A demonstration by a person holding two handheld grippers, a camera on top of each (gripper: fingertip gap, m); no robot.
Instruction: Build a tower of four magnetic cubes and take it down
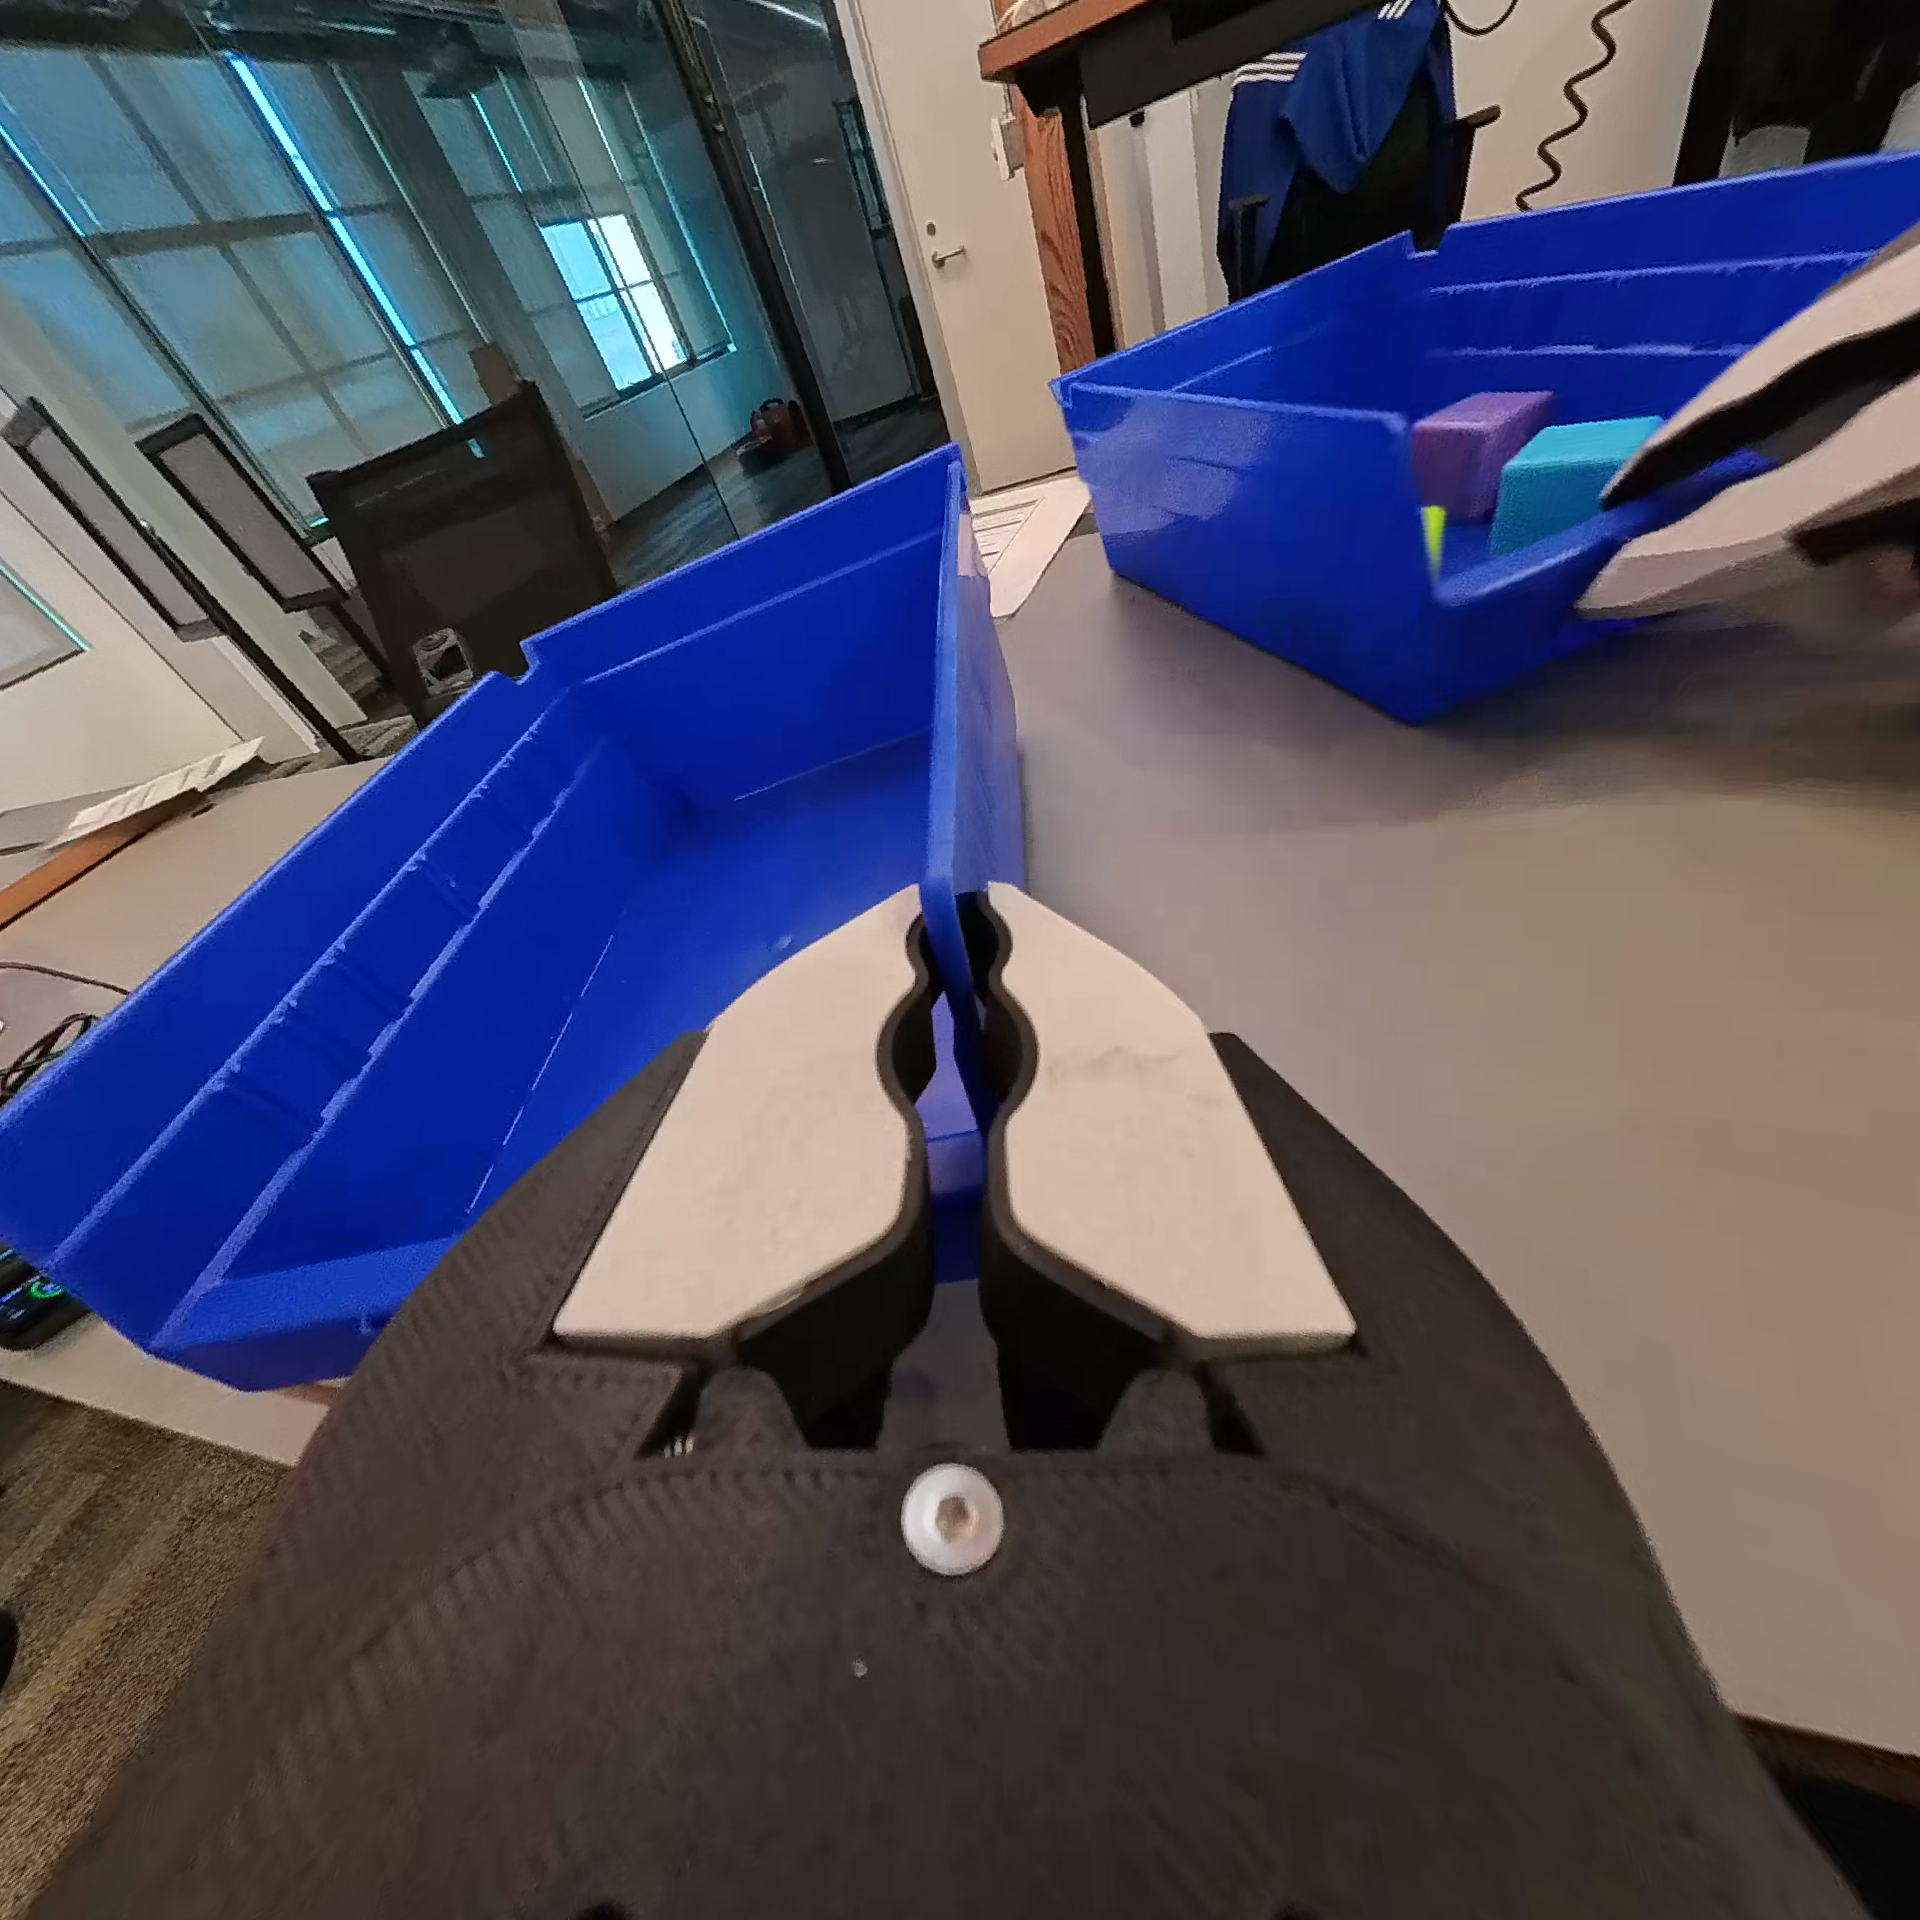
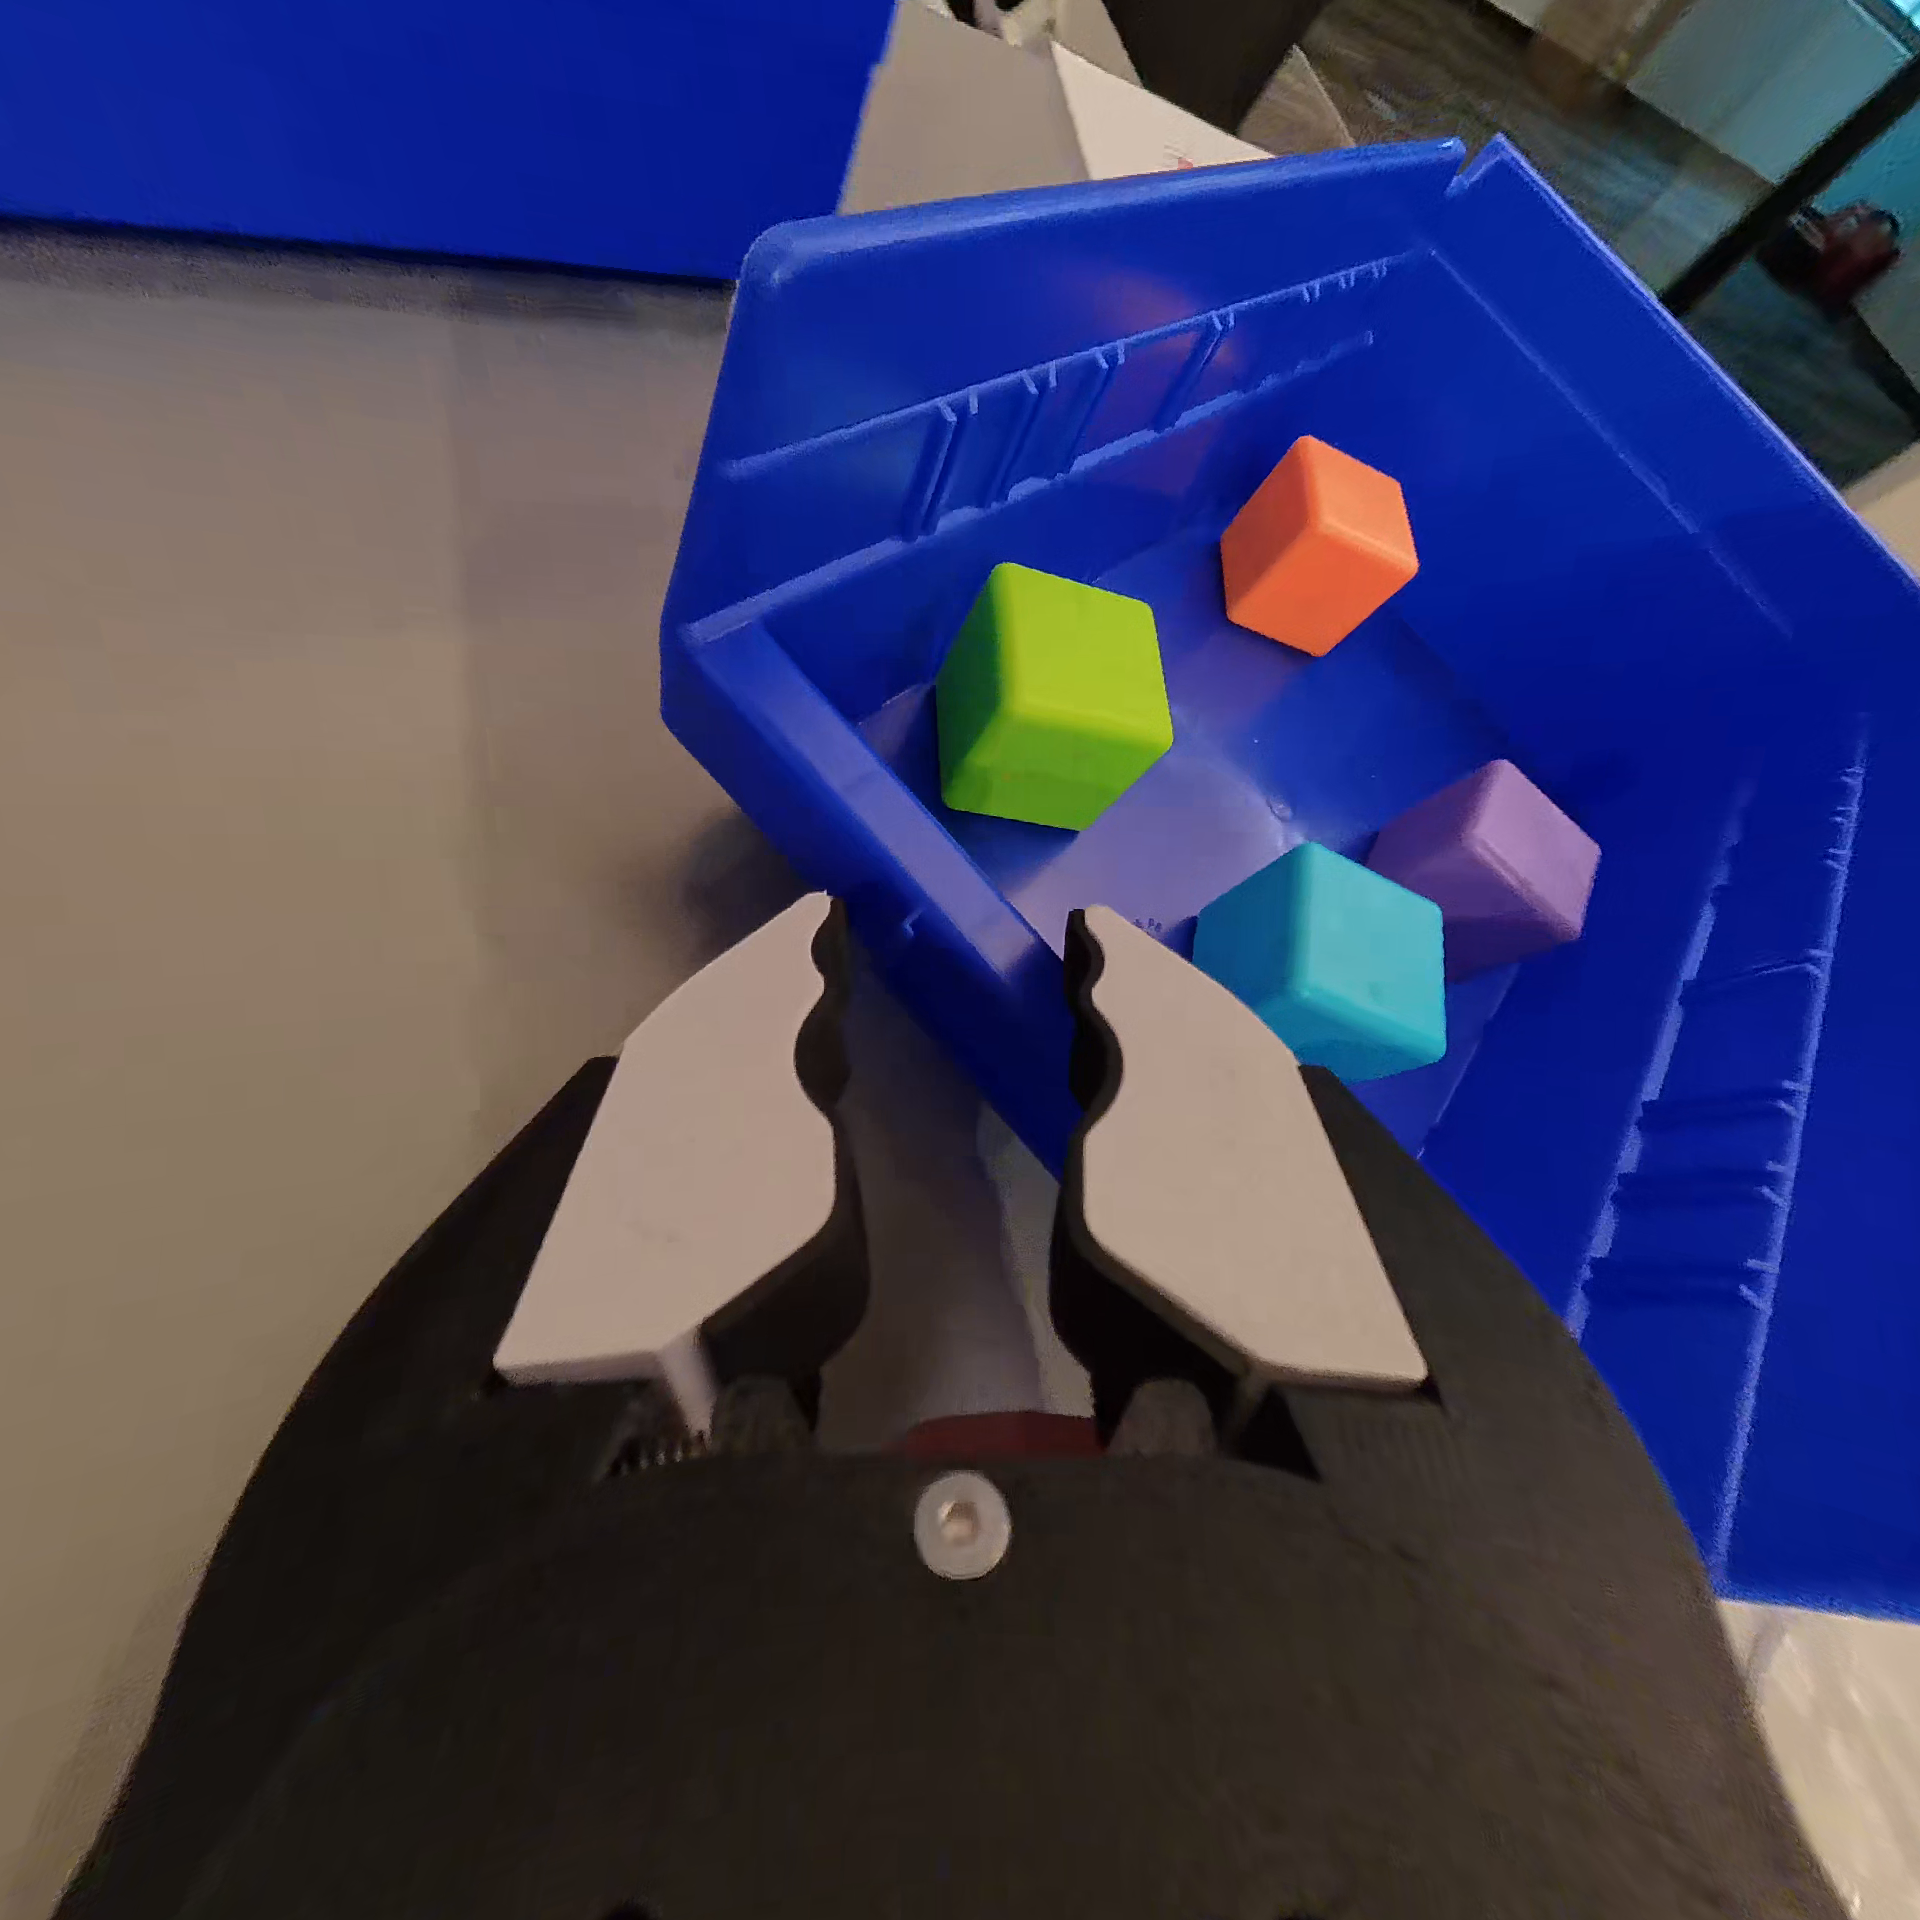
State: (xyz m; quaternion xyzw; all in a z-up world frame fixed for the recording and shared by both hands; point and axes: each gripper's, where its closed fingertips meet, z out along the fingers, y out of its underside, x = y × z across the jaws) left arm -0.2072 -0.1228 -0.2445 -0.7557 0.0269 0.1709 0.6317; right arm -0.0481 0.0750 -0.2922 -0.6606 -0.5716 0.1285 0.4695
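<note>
Four cubes lie apart in a blue bin (image 2: 1039, 343): green (image 2: 1049, 696), orange (image 2: 1320, 545), purple (image 2: 1496, 862) and teal (image 2: 1330, 956). My right gripper (image 2: 951, 914) is open, with the bin's low front wall between its fingers; I cannot tell if they touch it. In the left wrist view that bin (image 1: 1247, 499) stands at the right, showing the purple cube (image 1: 1481, 447), the teal cube (image 1: 1569, 488) and the right gripper (image 1: 1600, 551) at its front lip. My left gripper (image 1: 954, 904) is shut on the right side wall of a second, empty blue bin (image 1: 623, 727).
Both bins sit on a grey table (image 1: 1403, 1039) with bare surface between them. The empty bin's wall shows at the top left of the right wrist view (image 2: 416, 104). Paper sheets (image 1: 1023, 540) lie behind the bins. A blue jacket (image 1: 1330, 156) hangs at the back. Left tips to right tips: about 25 centimeters.
</note>
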